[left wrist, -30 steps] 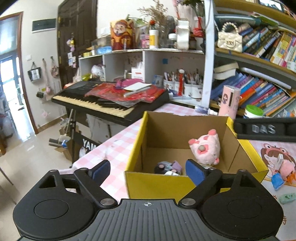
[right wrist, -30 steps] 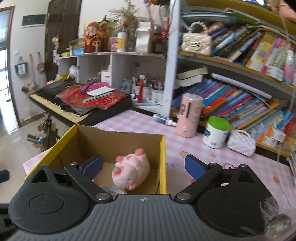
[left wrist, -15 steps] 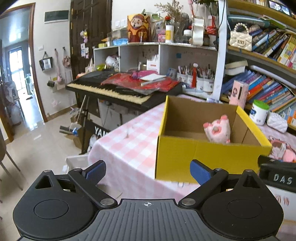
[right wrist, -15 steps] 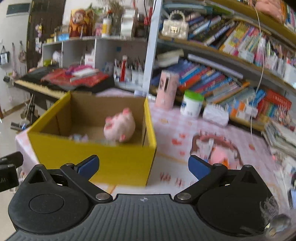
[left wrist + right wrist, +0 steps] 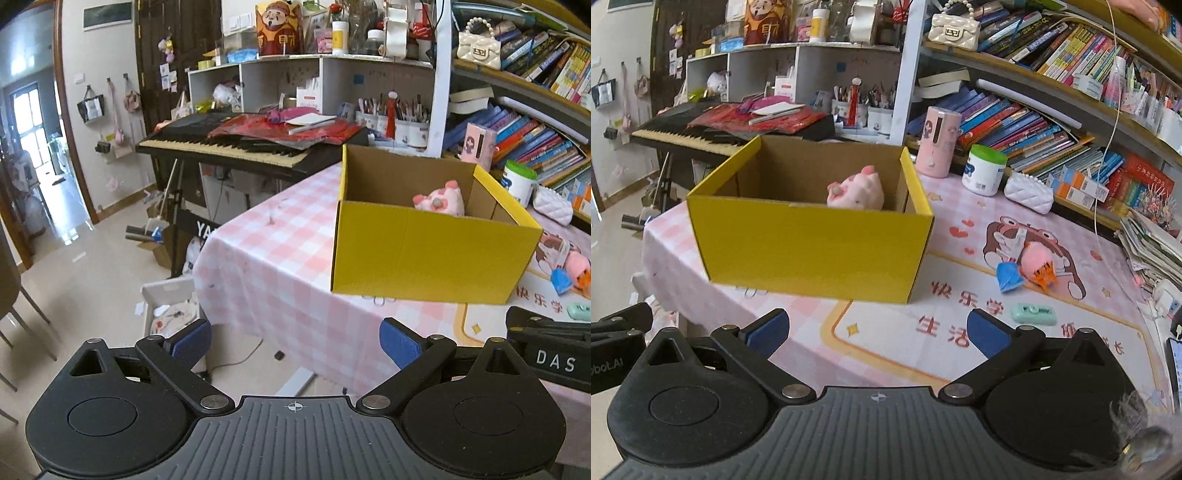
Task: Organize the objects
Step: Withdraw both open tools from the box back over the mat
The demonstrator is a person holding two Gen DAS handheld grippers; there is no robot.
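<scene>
A yellow cardboard box stands on the pink checked table, with a pink plush pig inside it. To the box's right lie a blue clip, a pink and orange toy and a mint green item. My left gripper hangs open off the table's left corner, nothing between its fingers. Near the front of the table, well short of the box, my right gripper is open and empty as well.
A keyboard piano stands beyond the table's left end, with a white bin on the floor. Bookshelves, a pink canister, a green-lidded tub and a white purse line the back. Papers pile at right.
Both grippers have drawn back from over the box toward the table's near side. The box now sits farther away in both views, and the toys on the mat have come into the right view.
</scene>
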